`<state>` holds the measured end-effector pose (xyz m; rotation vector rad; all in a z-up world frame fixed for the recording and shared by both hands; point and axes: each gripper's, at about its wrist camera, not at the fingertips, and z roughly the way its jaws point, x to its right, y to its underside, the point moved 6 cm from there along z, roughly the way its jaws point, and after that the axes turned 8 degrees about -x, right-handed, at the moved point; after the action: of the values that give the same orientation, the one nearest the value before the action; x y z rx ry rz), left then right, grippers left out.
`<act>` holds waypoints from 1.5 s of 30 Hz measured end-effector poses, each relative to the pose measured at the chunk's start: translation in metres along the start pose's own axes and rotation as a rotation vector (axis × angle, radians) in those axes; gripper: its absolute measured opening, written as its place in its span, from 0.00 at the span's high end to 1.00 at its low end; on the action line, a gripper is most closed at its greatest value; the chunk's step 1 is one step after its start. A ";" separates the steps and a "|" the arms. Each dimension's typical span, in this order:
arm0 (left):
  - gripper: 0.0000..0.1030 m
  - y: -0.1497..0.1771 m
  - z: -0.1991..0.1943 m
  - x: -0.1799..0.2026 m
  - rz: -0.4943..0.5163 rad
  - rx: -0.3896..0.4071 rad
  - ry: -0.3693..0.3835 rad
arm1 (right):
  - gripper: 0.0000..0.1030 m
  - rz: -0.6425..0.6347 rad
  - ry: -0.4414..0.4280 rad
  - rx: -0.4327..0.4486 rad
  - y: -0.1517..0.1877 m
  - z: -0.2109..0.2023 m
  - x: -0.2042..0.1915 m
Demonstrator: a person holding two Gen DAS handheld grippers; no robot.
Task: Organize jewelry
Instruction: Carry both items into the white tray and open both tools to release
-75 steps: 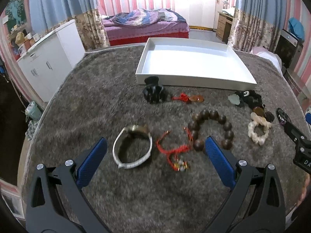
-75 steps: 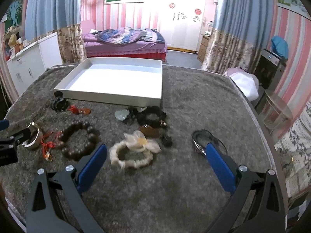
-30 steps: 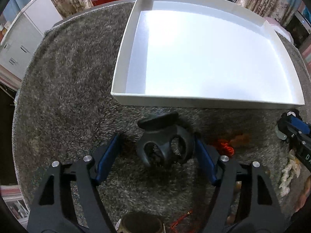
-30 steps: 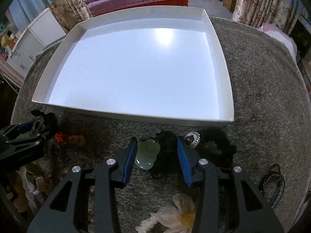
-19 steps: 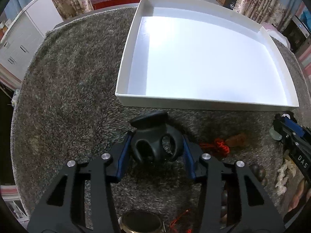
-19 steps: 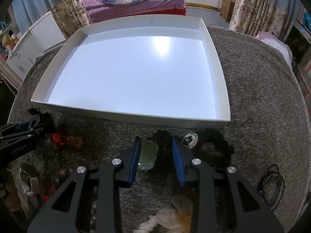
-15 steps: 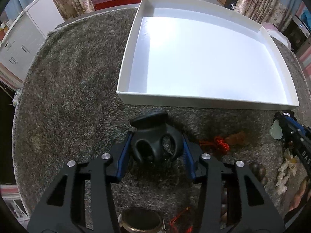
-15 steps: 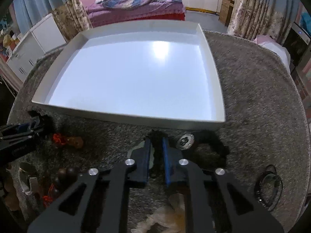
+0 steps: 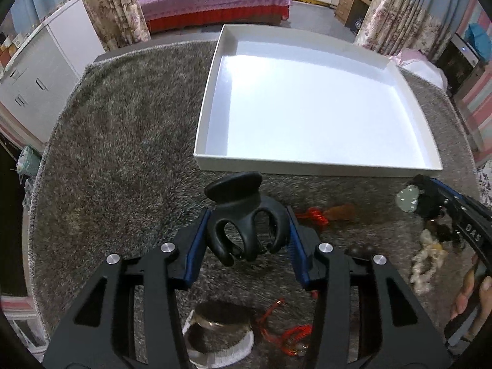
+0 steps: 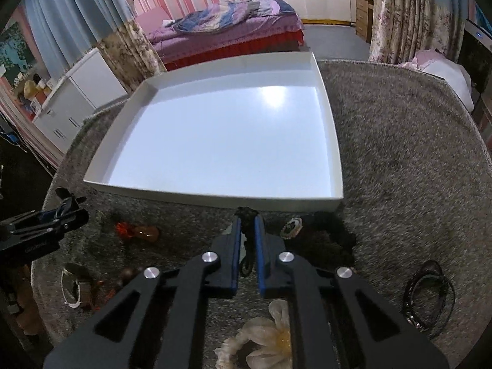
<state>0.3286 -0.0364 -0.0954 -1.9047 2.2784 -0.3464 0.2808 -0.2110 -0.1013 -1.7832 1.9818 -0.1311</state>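
In the left wrist view, a white band with a brass piece [image 9: 220,343] lay at the bottom centre on the grey shag rug [image 9: 123,141], with a red cord charm [image 9: 287,336] just to its right. Above them, the left gripper [image 9: 247,235] was clamped on a black claw hair clip [image 9: 246,223], its blue pads pressing both sides and the clip raised off the rug. The white tray [image 9: 212,107] filled the upper centre and right of the frame. Further right lay a red knot with an amber bead [image 9: 330,213], then a pale green pendant [image 9: 407,198] beside the tip of the other gripper at the right edge.

In the right wrist view, the same red knot sat at lower left. At centre, the right gripper [image 10: 246,226] had just been closing and was pinched tight on a black cord [image 10: 246,215] below the tray's near wall. A round silver charm [image 10: 292,224] lay just right of it, a cream flower bracelet [image 10: 270,338] at bottom centre, and a dark coiled bracelet [image 10: 427,292] at lower right.
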 end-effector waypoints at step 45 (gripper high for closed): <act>0.55 -0.251 0.117 0.017 -0.011 0.073 -0.062 | 0.92 -0.077 0.013 0.046 -0.217 0.120 -0.034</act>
<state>0.5944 -0.1038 -0.1395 -1.8665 2.1865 -0.3617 0.5285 -0.1829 -0.1173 -1.8346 1.9042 -0.2121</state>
